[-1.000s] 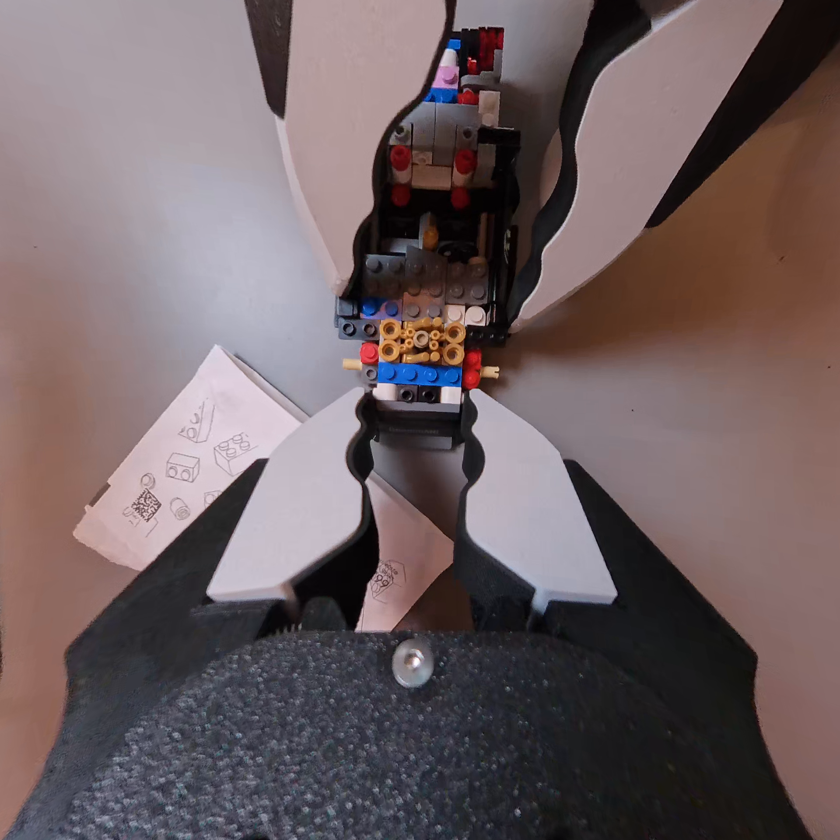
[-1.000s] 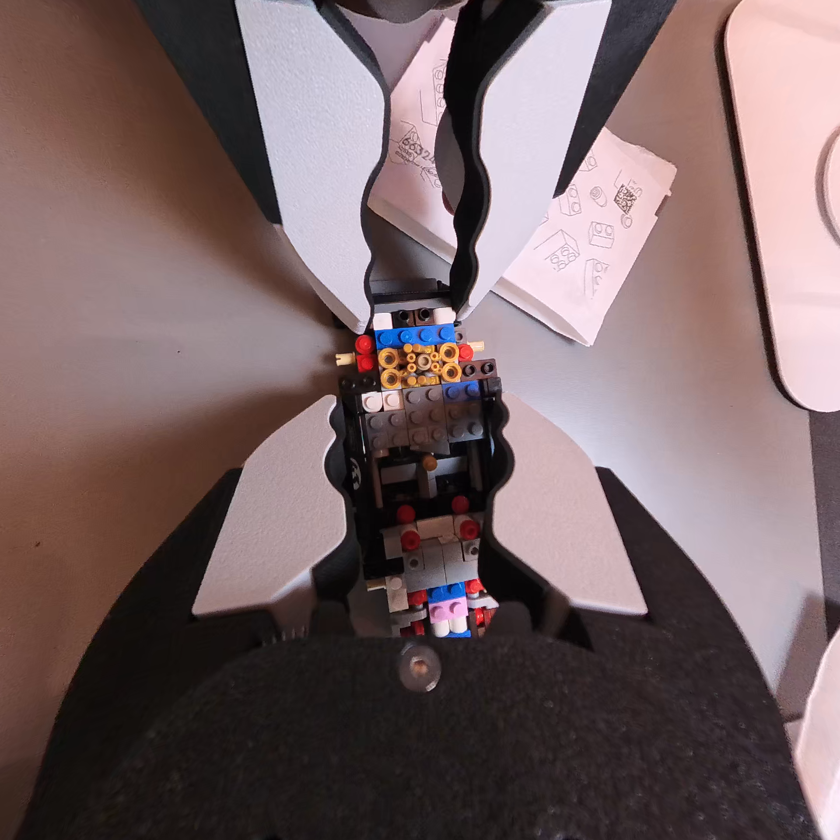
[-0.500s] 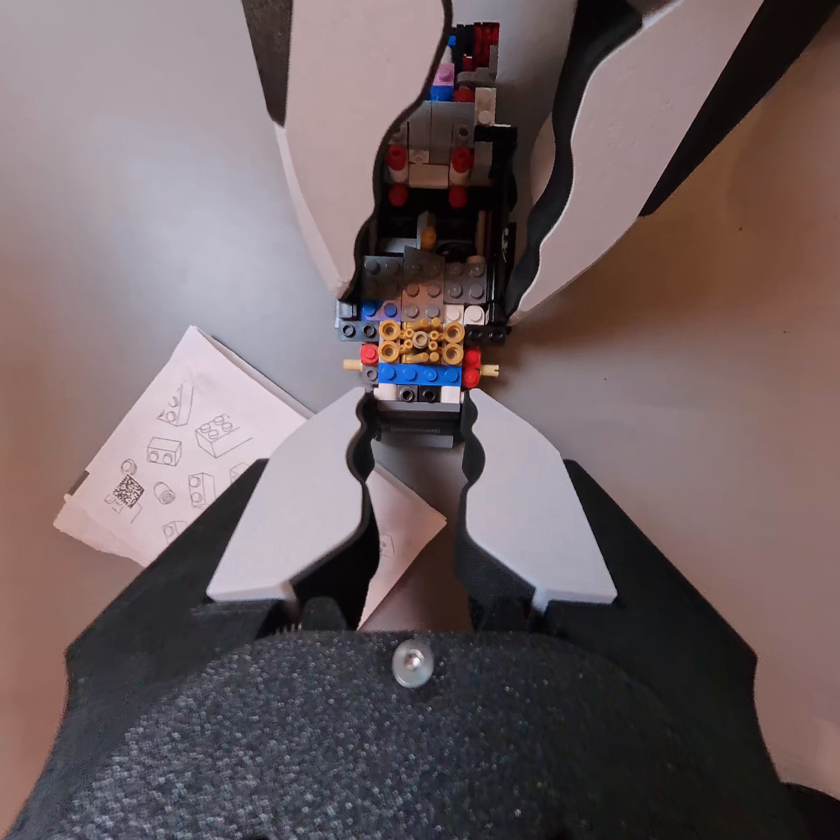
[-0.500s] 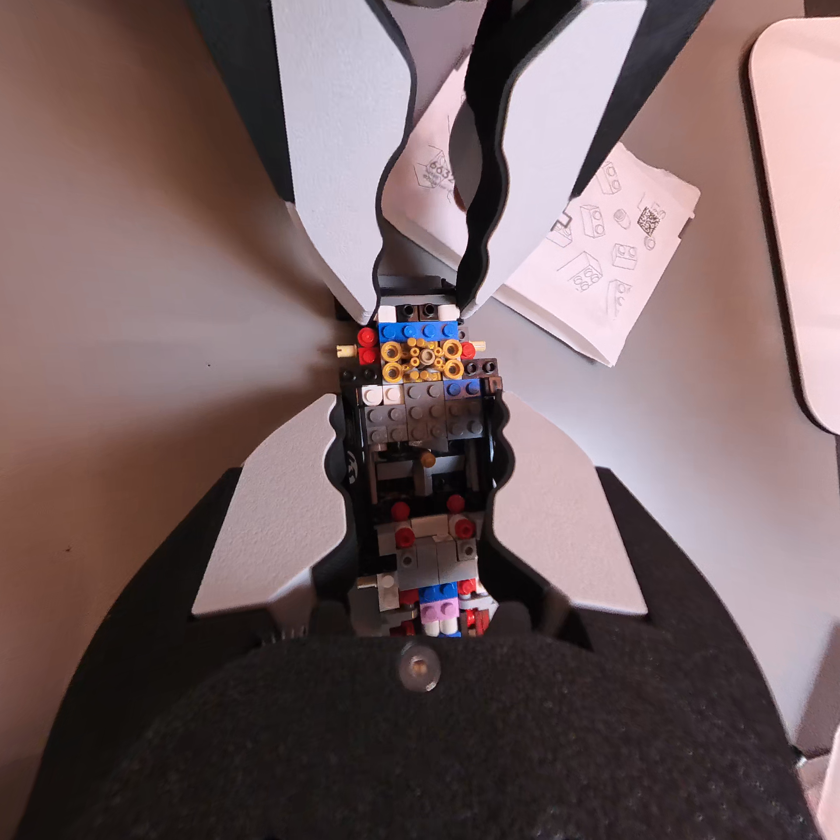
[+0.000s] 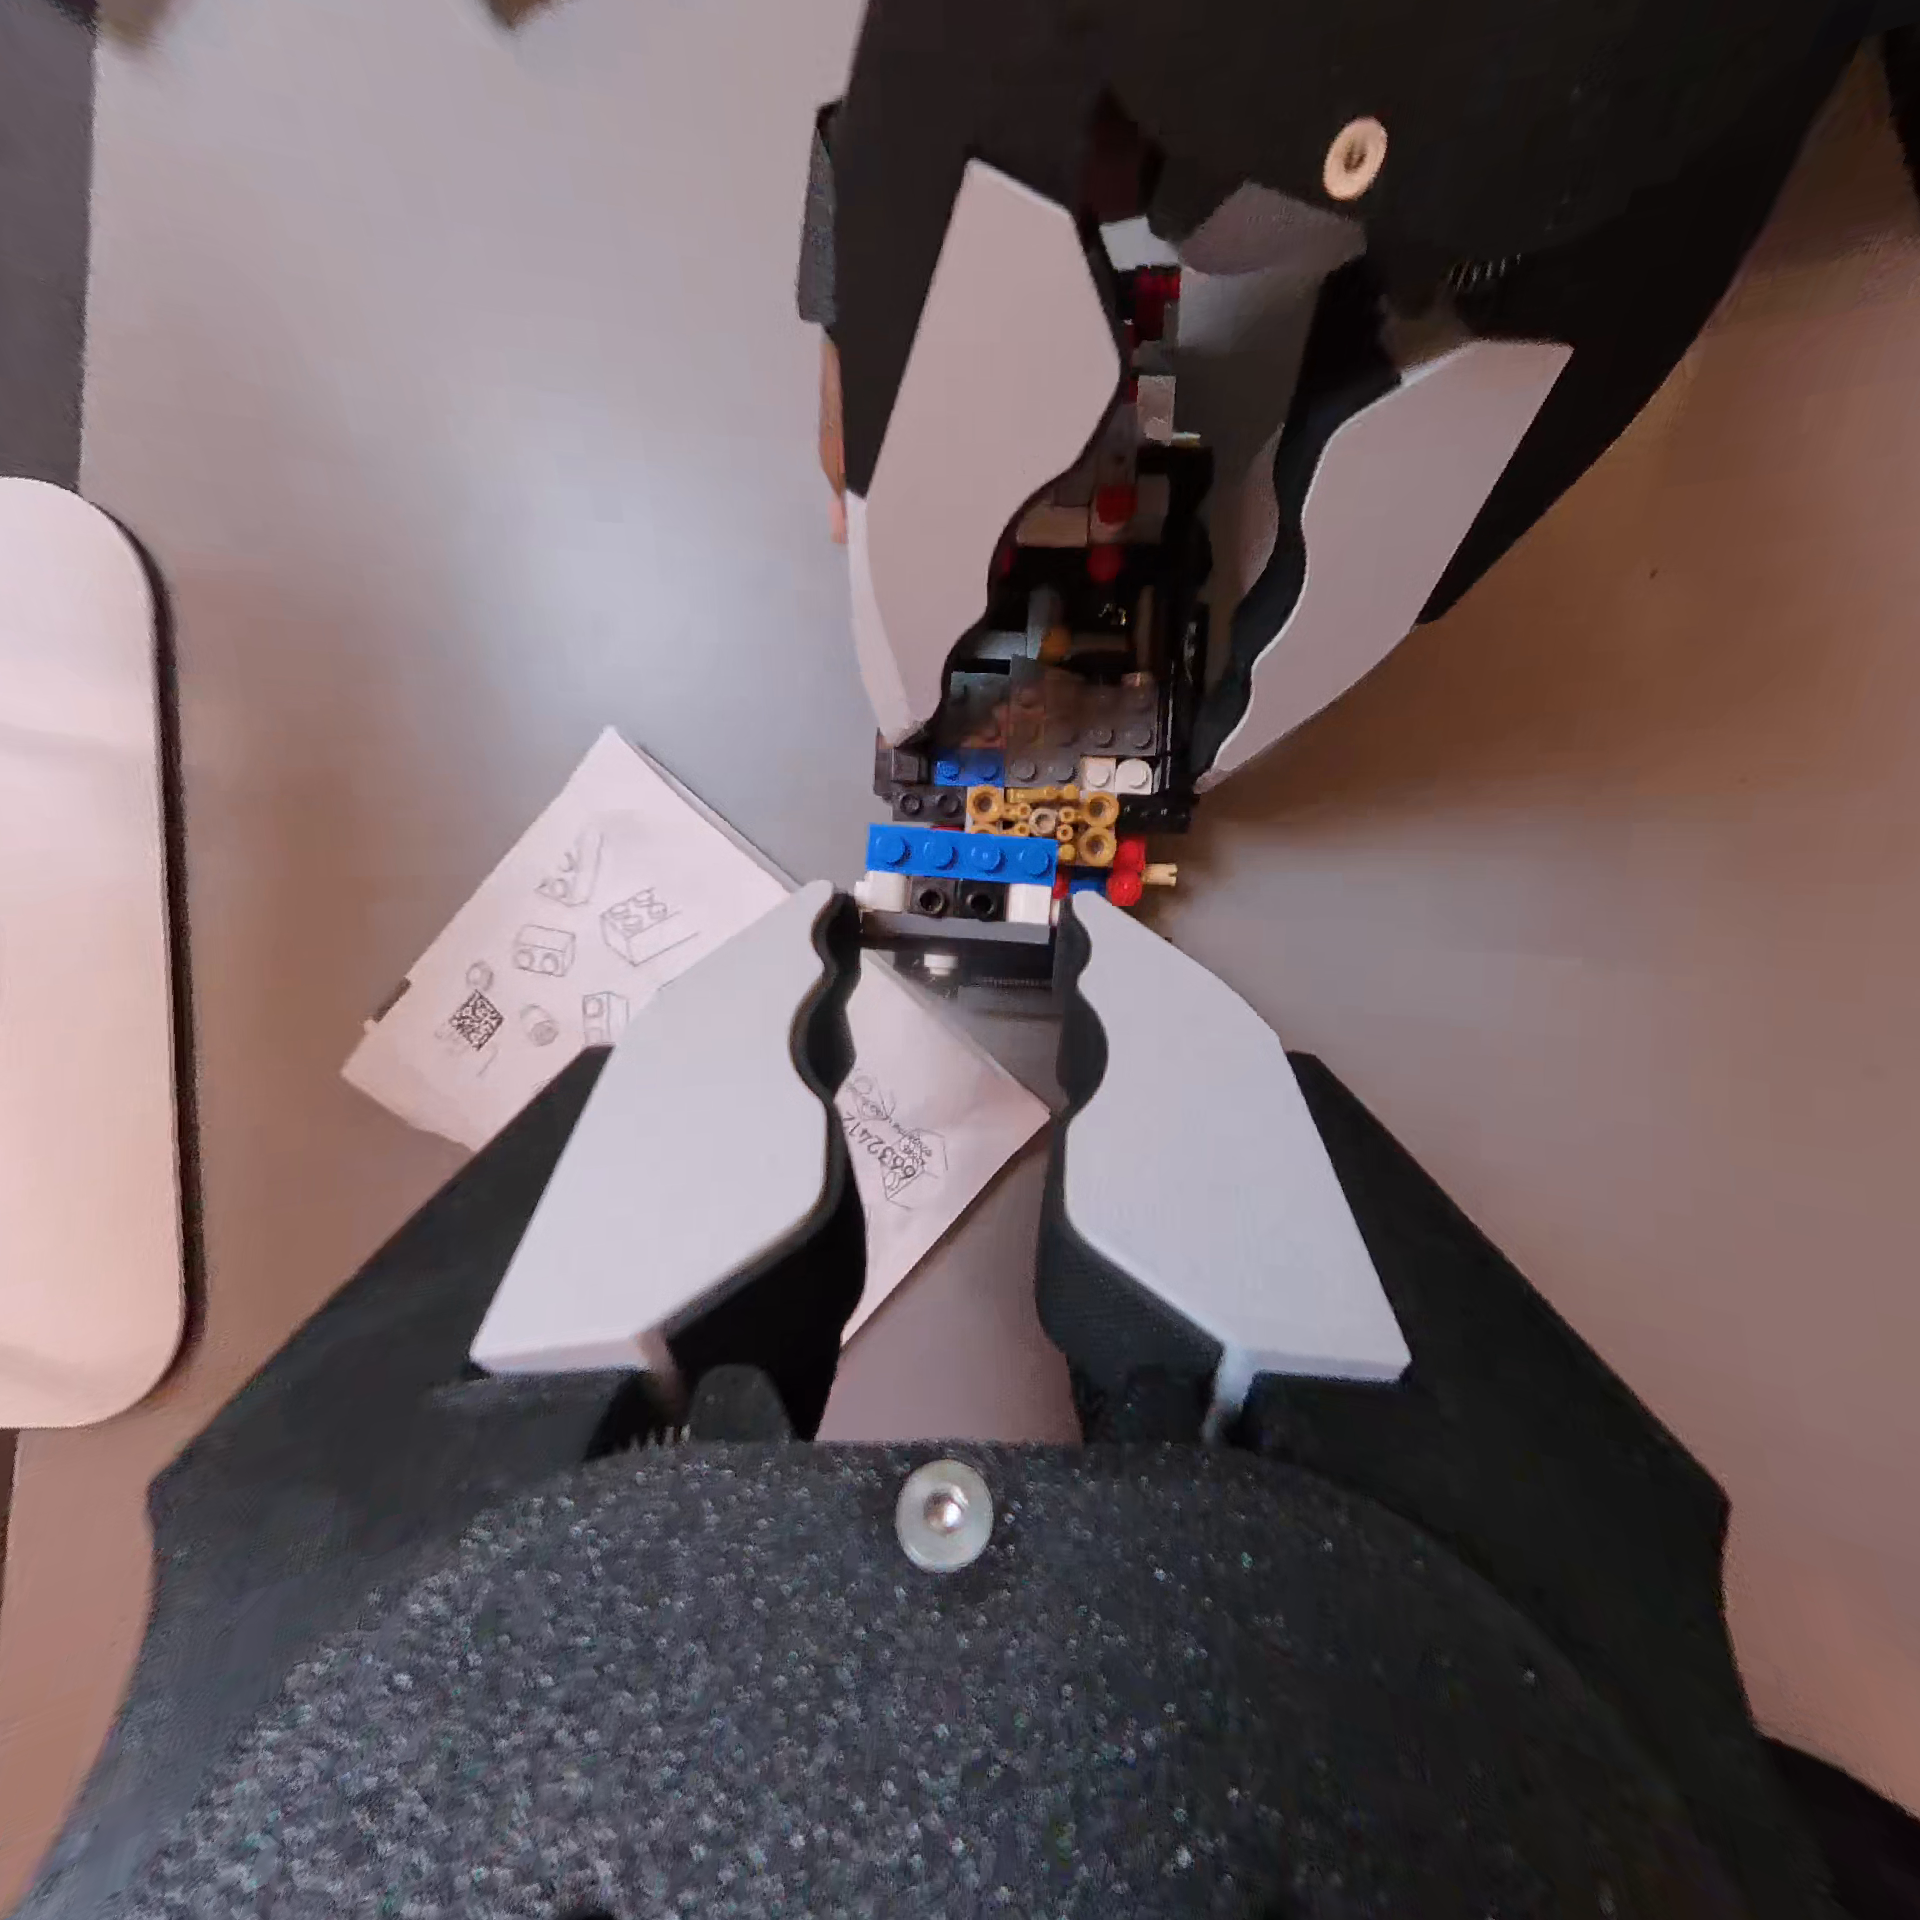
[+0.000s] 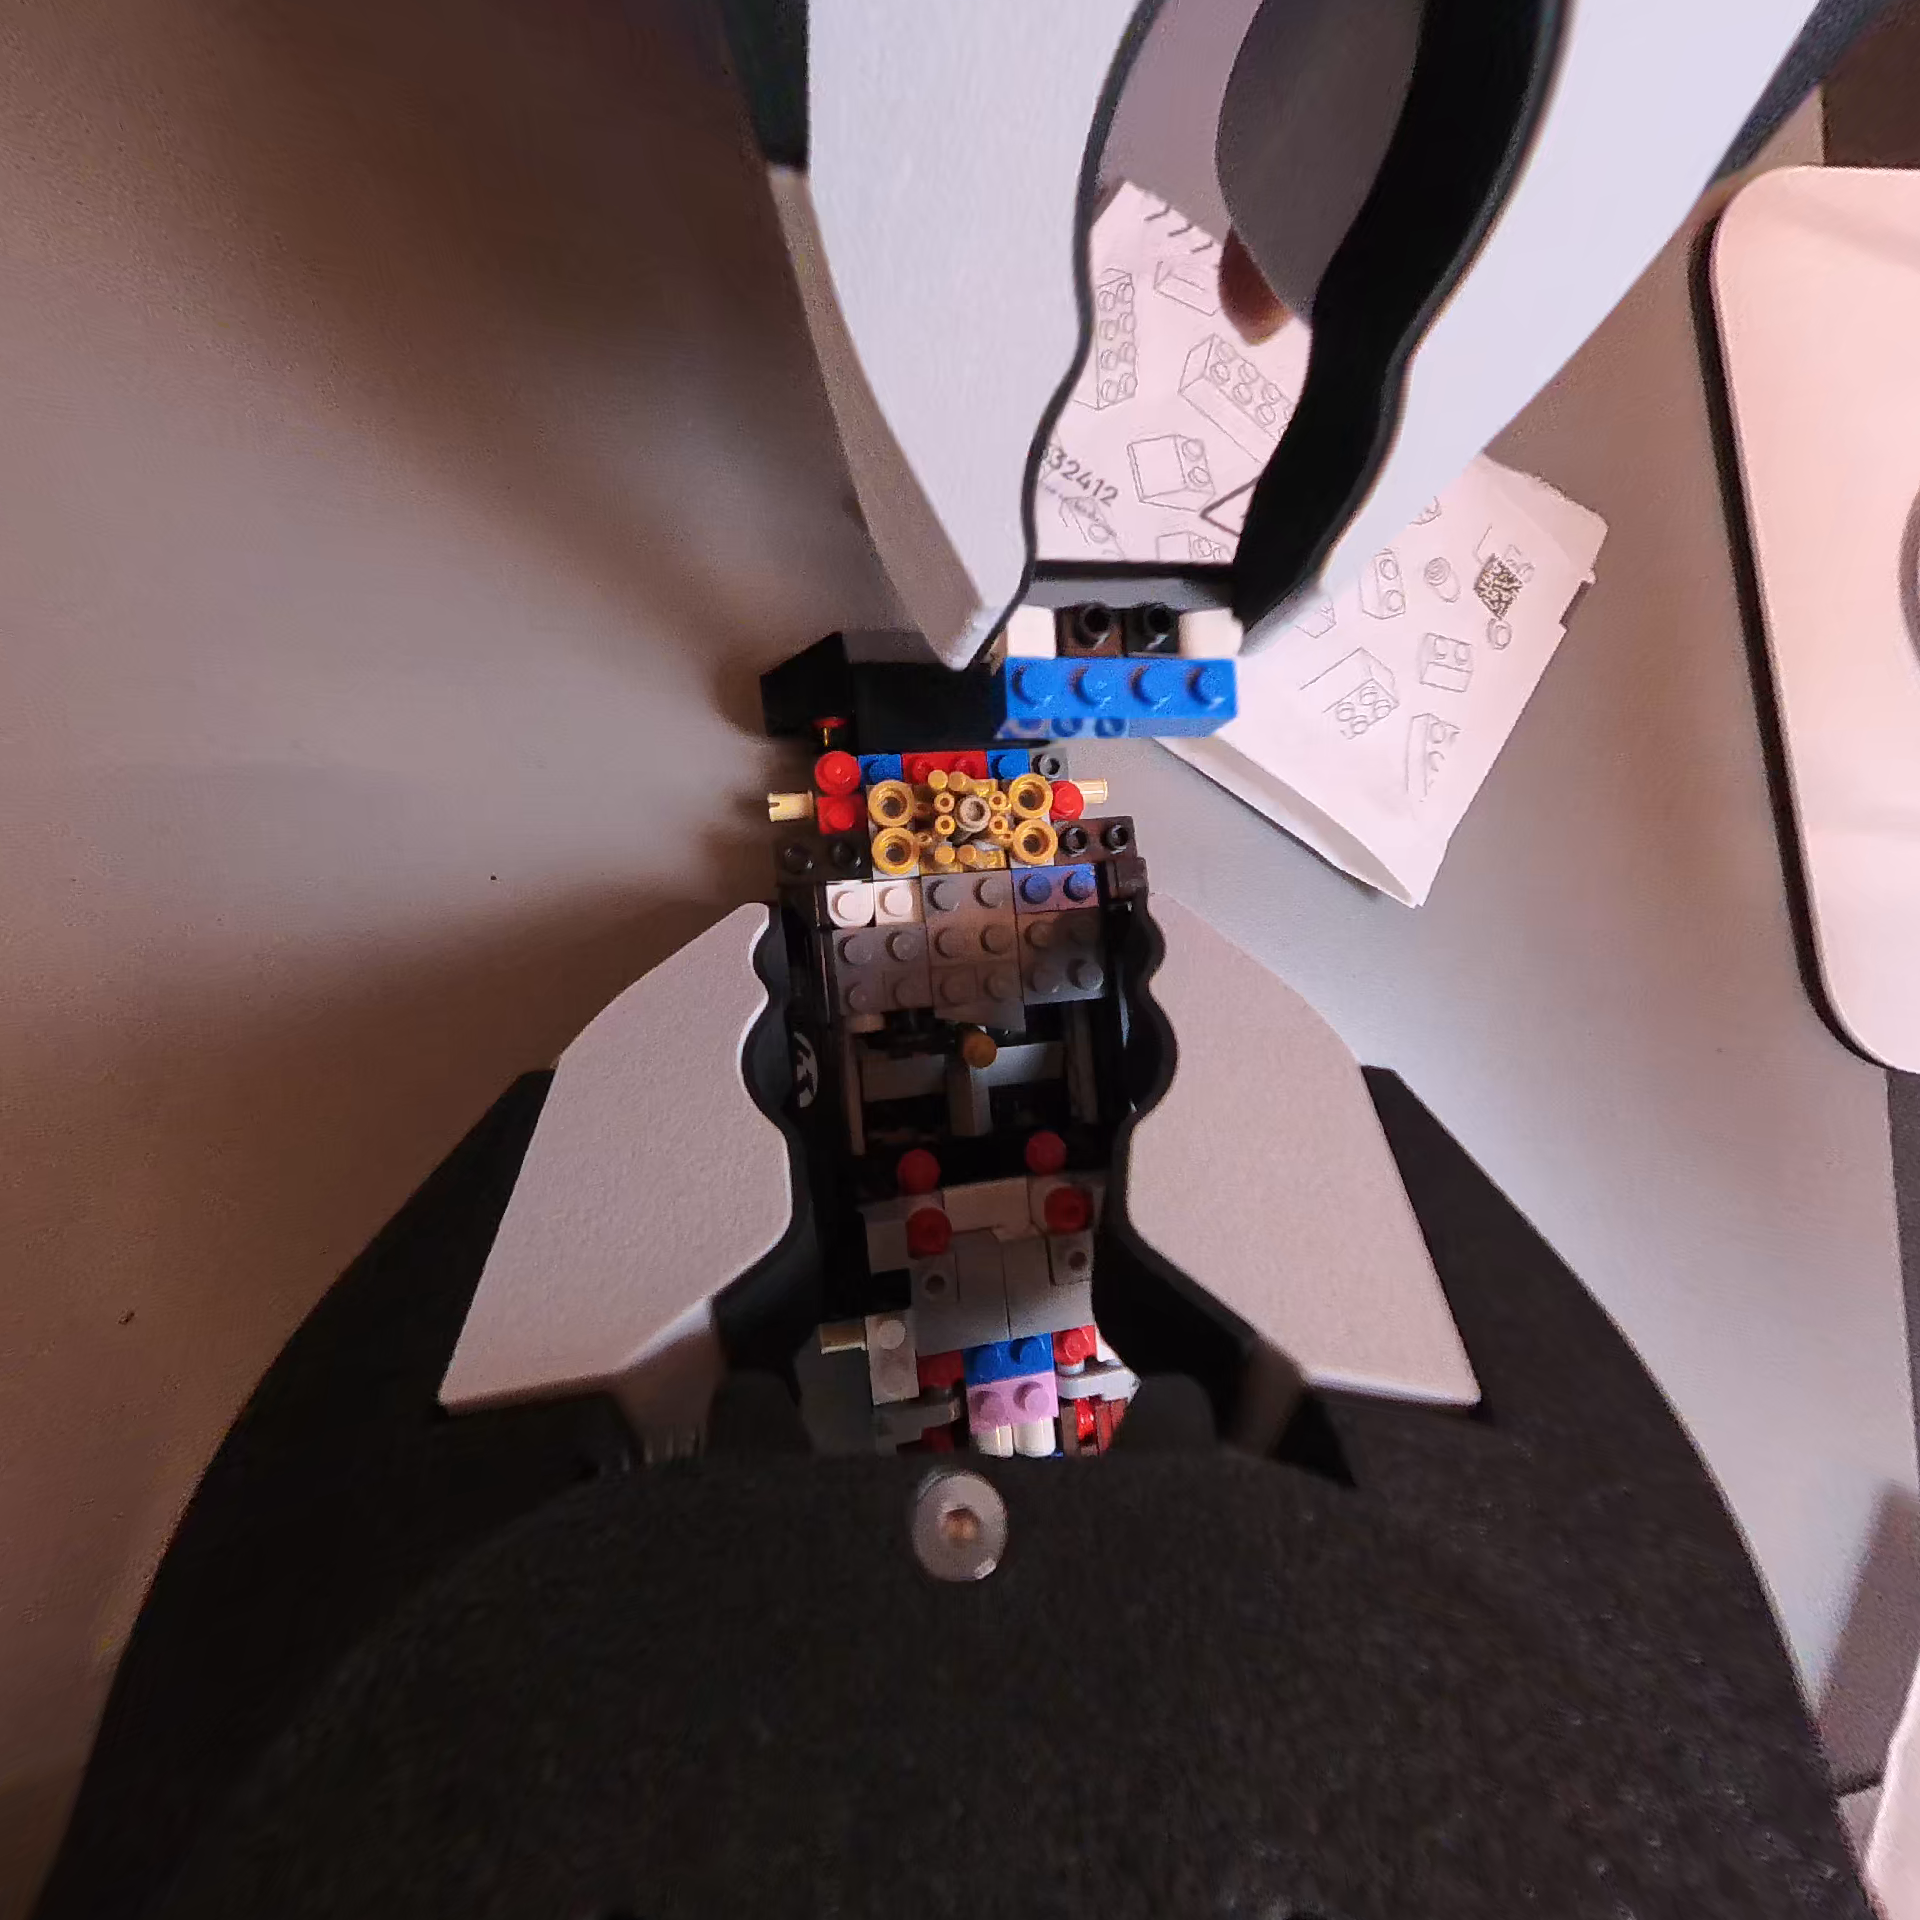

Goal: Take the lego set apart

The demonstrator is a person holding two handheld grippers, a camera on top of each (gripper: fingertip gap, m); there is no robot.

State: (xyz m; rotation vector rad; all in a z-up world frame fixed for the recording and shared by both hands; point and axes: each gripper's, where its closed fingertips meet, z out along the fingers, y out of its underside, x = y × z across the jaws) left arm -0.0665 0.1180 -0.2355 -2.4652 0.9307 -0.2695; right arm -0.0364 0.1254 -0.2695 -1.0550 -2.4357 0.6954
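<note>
A small multicoloured lego model (image 6: 966, 966) with grey, gold, red and black bricks is clamped between the fingers of my right gripper (image 6: 956, 935); it also shows in the left wrist view (image 5: 1081, 717). My left gripper (image 5: 951, 920) is shut on a small end piece (image 5: 961, 857), a blue plate over white and black bricks. That end piece (image 6: 1122, 691) sits offset sideways from the model's gold-studded end, still very close to it. Both grippers face each other above the grey table. The model's far end is hidden inside the right gripper.
A white printed paper sheet (image 5: 561, 935) lies on the table under the left gripper; it also shows in the right wrist view (image 6: 1434, 675). A white rounded tray (image 5: 73, 935) lies at the left edge, at the right in the right wrist view (image 6: 1829, 623).
The blue, white and black end piece has shifted sideways out of line with the model, held by the left gripper. The two grippers have tilted relative to each other.
</note>
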